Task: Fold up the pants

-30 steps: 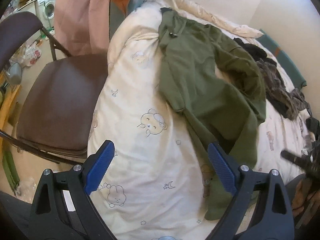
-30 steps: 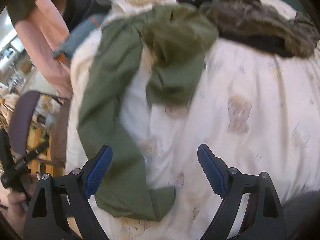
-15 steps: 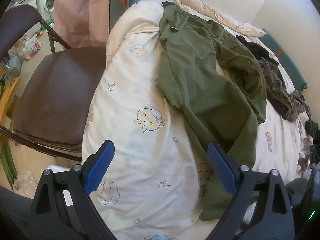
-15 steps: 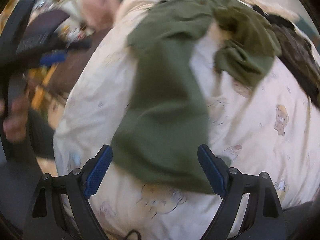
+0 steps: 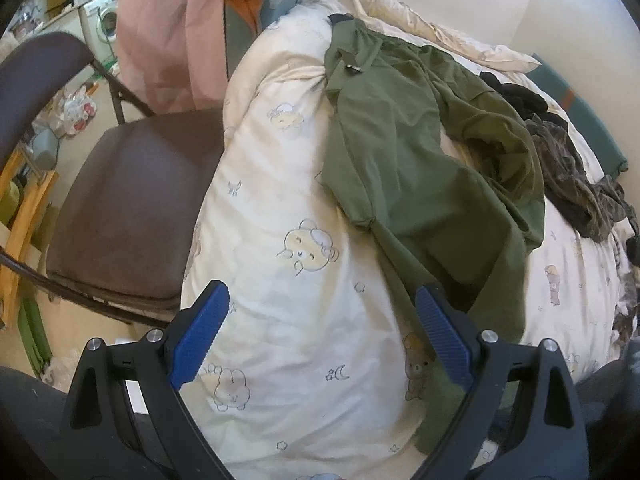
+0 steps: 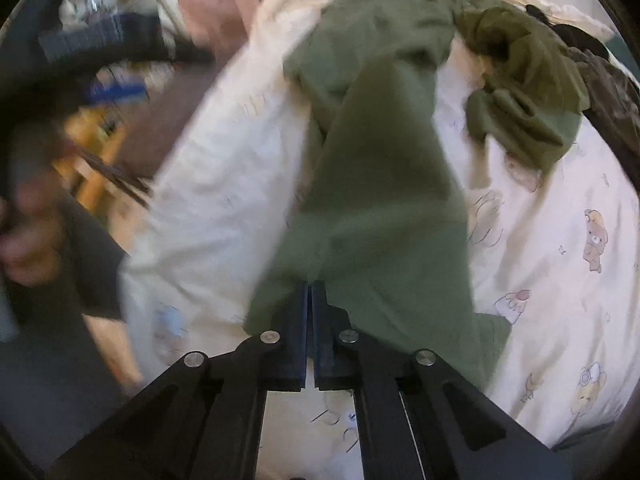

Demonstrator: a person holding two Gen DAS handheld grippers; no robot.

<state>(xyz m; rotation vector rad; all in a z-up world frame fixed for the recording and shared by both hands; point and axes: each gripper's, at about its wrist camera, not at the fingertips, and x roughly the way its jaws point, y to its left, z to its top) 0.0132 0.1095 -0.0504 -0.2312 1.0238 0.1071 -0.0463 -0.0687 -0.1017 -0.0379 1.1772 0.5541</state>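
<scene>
Olive green pants [image 5: 400,160] lie spread on a cream duvet [image 5: 280,208] printed with bears, one leg crumpled at the right. My left gripper [image 5: 320,292] hovers open above the duvet, its right finger [image 5: 440,340] over the near pant leg, touching nothing. In the right wrist view the pants [image 6: 380,200] run away from me, and my right gripper [image 6: 310,292] is shut on the near hem of that leg, the cloth pinched between its blue pads.
A brown folding chair [image 5: 132,208] stands against the bed's left side, with a pink curtain [image 5: 160,20] behind it. Dark and camouflage clothes [image 5: 568,168] are heaped at the bed's right. A person's hand [image 6: 28,248] shows blurred at the left.
My right gripper swung left over the pant leg and its jaws went from wide open to shut on the hem. The left gripper stayed put and open.
</scene>
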